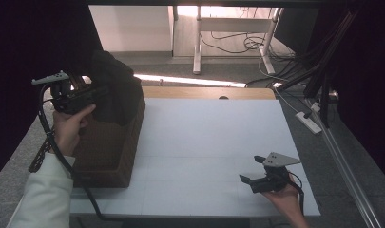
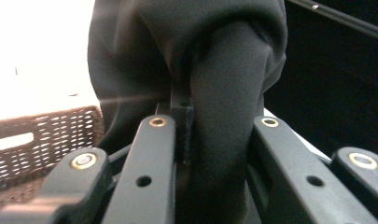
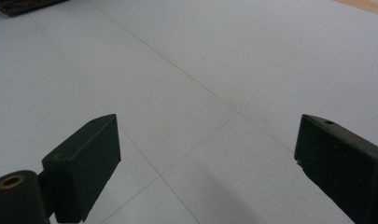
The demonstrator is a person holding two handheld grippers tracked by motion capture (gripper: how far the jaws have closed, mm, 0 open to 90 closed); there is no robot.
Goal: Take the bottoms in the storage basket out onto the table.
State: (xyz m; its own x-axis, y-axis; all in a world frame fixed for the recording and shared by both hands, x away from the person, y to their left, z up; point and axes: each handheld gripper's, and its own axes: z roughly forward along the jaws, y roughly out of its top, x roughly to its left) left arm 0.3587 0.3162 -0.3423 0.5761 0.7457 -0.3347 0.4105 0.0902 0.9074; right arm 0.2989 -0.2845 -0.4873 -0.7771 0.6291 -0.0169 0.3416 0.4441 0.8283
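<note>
Dark garment pinched in left gripper jaws, lifted above wicker basket at desk's left edge, lower part draped on rim. Right gripper idle, jaws wide, over bare desk. Judged midway: garment neither fully out nor laid flat.

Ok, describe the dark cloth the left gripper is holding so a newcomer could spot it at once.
Start at the white table and go to its left edge, where a brown woven basket stands. The dark cloth hangs bunched above the basket's far end, pinched in the left gripper. It is the one soft, black, folded thing there, unlike the stiff brown wicker beneath it.
</note>
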